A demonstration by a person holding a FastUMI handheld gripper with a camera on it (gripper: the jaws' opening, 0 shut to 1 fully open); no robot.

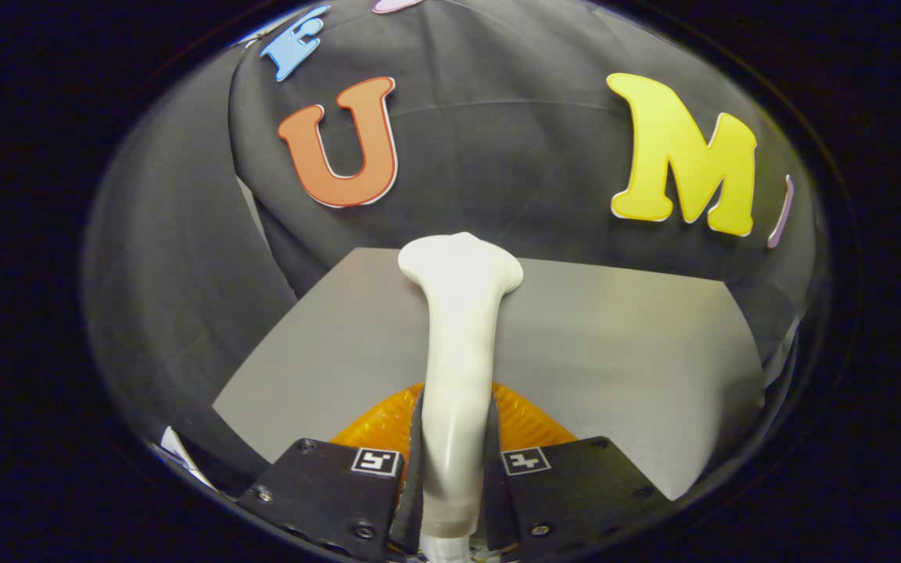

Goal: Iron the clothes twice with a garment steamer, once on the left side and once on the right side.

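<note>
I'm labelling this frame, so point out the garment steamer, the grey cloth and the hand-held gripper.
garment steamer point(457, 344): gripper view, middle of its white neck.
grey cloth point(622, 344): gripper view, bare flat part.
hand-held gripper point(454, 469): gripper view, between fingertips, clamped on the steamer.

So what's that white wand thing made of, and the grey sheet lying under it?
The garment steamer, clamped between the gripper fingers, looks like smooth moulded plastic with a soft sheen; highlights run along its neck and flared head. The grey garment beyond looks like matte woven cloth, flat and without shine, though its weave is too fine to tell.
</note>
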